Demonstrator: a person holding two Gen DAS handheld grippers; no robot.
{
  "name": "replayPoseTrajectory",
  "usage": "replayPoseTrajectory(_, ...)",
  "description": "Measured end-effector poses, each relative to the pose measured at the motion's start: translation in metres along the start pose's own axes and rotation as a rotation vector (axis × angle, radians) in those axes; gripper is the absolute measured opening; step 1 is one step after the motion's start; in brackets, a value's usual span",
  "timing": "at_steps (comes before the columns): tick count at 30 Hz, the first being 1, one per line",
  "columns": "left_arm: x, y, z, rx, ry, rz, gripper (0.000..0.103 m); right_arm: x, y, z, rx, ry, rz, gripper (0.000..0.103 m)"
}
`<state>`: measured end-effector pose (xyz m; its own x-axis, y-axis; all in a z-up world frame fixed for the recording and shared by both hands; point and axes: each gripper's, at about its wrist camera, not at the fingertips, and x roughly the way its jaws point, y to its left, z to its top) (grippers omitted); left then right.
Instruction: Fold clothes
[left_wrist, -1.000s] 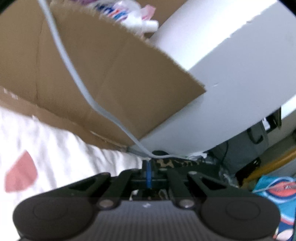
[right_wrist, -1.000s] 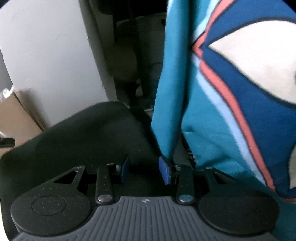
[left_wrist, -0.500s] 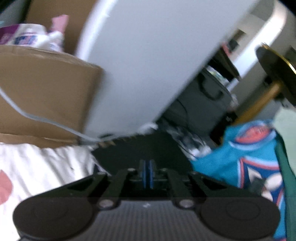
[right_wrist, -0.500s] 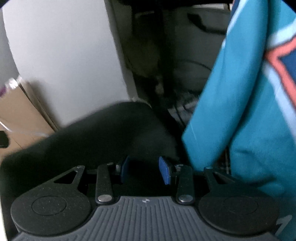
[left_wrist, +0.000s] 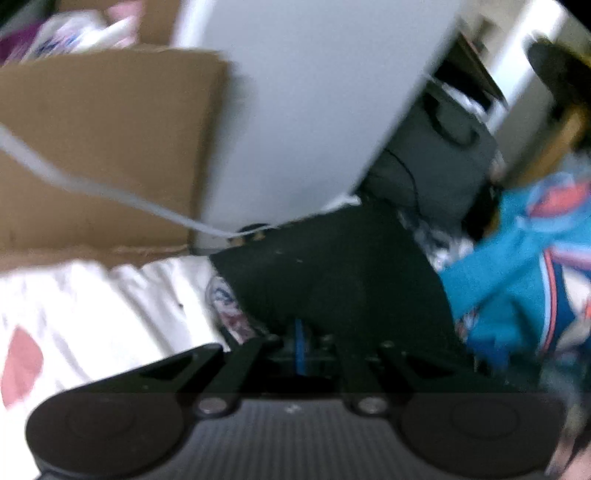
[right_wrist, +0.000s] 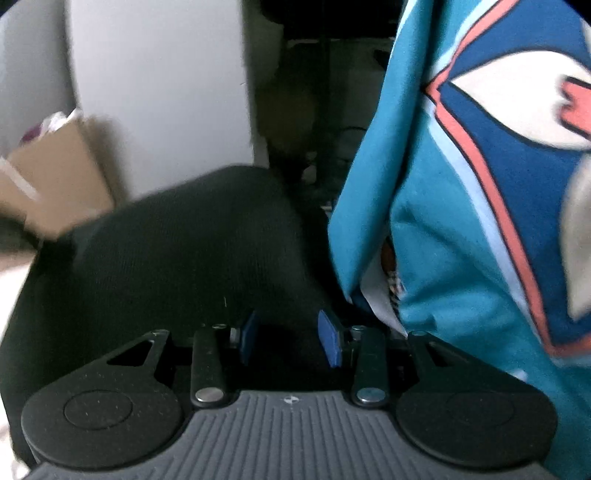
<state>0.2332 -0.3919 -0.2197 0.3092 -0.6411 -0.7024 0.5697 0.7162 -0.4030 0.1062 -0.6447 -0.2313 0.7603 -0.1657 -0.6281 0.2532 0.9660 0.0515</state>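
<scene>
Right wrist view: the black garment (right_wrist: 177, 258), matte knit, lies humped just ahead of and between your right gripper (right_wrist: 290, 338) jaws, which stand partly apart, pads not pressing. Teal printed cloth (right_wrist: 461, 221) hangs right of them. Your left gripper (left_wrist: 300, 345) is closed at the black garment's edge; whether it pinches cloth, unclear. Cardboard box (left_wrist: 103, 147) and a white panel (left_wrist: 314, 92) beyond.
</scene>
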Motion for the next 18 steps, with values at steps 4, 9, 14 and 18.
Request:
replayPoseTrajectory(4, -0.004, 0.005, 0.007, -0.006, -0.018, 0.057, 0.002, -0.015, -0.01, -0.015, 0.009, -0.003, -0.016, 0.048)
replayPoseTrajectory(9, -0.015, -0.016, 0.022, 0.097, -0.045, 0.062, 0.003, -0.033, -0.011, -0.015, 0.013, -0.038, -0.051, 0.048)
replayPoseTrajectory(14, -0.007, -0.033, 0.031, 0.138, -0.058, 0.049, 0.005, -0.038, 0.0, -0.014, 0.01, -0.075, 0.002, 0.048)
replayPoseTrajectory(18, 0.023, -0.022, 0.025, 0.143, 0.015, 0.102, 0.007, -0.023, 0.008, -0.024, -0.006, -0.019, 0.017, 0.047)
